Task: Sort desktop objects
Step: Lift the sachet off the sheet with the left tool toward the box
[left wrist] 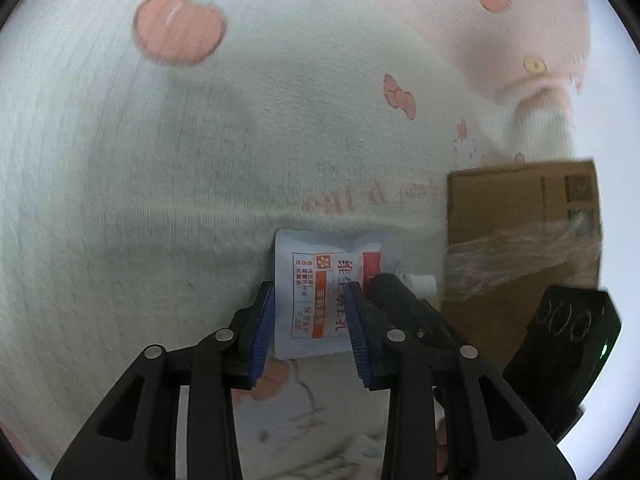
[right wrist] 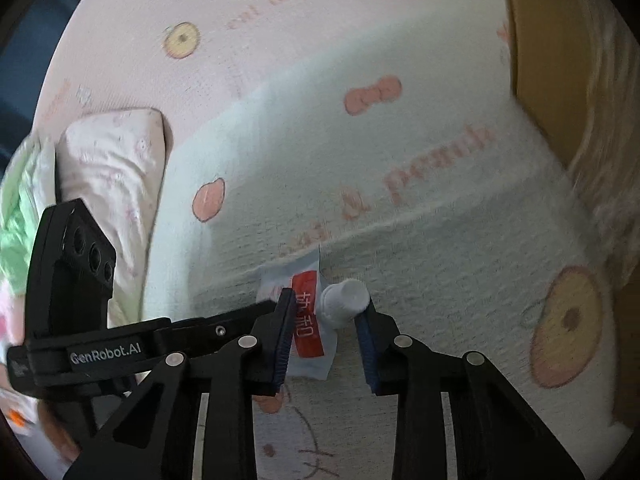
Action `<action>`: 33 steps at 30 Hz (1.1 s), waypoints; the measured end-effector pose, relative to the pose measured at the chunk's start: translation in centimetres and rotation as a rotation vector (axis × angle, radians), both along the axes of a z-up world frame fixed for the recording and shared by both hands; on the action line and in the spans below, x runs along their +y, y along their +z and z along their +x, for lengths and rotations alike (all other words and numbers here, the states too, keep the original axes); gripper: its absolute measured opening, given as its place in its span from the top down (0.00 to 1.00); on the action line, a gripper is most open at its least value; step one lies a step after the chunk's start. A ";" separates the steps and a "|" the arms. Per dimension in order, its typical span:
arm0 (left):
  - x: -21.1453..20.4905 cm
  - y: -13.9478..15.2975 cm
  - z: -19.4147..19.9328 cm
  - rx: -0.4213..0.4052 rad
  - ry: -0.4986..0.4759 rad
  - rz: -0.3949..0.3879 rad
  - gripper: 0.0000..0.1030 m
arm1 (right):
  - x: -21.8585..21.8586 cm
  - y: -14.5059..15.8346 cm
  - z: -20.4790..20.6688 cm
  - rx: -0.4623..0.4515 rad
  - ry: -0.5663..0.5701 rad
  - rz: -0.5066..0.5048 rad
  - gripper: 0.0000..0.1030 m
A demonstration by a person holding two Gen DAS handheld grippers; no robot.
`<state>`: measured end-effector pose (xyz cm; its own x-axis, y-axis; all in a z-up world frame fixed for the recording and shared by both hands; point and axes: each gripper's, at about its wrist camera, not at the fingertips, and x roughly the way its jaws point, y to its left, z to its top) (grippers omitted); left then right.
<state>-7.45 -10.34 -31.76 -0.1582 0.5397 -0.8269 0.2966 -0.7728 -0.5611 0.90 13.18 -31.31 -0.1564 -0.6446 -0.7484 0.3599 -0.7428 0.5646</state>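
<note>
A white cream tube with an orange-red label (left wrist: 320,300) hangs in the air above a bed sheet. My left gripper (left wrist: 312,300) is shut on its flat body, the blue pads pressing both sides. My right gripper (right wrist: 326,312) holds the same tube (right wrist: 308,328) at its neck end, with the white cap (right wrist: 346,300) against the right pad. The right gripper's black body (left wrist: 404,300) shows in the left wrist view beside the cap, and the left gripper's body (right wrist: 92,320) shows at the left of the right wrist view.
A pale green and pink cartoon-print sheet (left wrist: 160,180) lies below. A taped cardboard box (left wrist: 524,240) stands at the right; its wall (right wrist: 560,60) shows at the upper right of the right wrist view. A pillow (right wrist: 112,160) and crumpled bedding (right wrist: 20,220) lie at left.
</note>
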 end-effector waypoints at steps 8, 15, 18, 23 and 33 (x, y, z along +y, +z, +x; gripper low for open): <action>-0.1 1.9 0.4 0.045 0.043 0.058 0.64 | 1.8 1.5 -0.3 -0.018 -0.062 -0.151 0.79; 1.1 6.4 -0.1 0.150 0.015 0.062 0.64 | 3.7 5.4 -0.5 0.028 -0.119 -0.233 0.79; 2.1 8.3 -0.4 0.205 -0.020 0.041 0.64 | 4.3 7.2 -0.7 0.045 -0.135 -0.233 0.79; 3.6 10.8 -0.9 0.269 -0.064 0.043 0.64 | 6.2 9.5 -1.0 -0.005 -0.221 -0.269 0.79; 7.5 16.4 -2.4 0.379 -0.118 0.113 0.64 | 10.1 16.1 -0.6 0.132 -0.249 -0.277 0.79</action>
<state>-9.84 -2.83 -15.38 -0.3720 0.6563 -0.6564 -0.0347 -0.7165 -0.6967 0.29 23.24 -15.20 -0.4166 -0.7495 -0.5146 0.2711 -0.6427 0.7166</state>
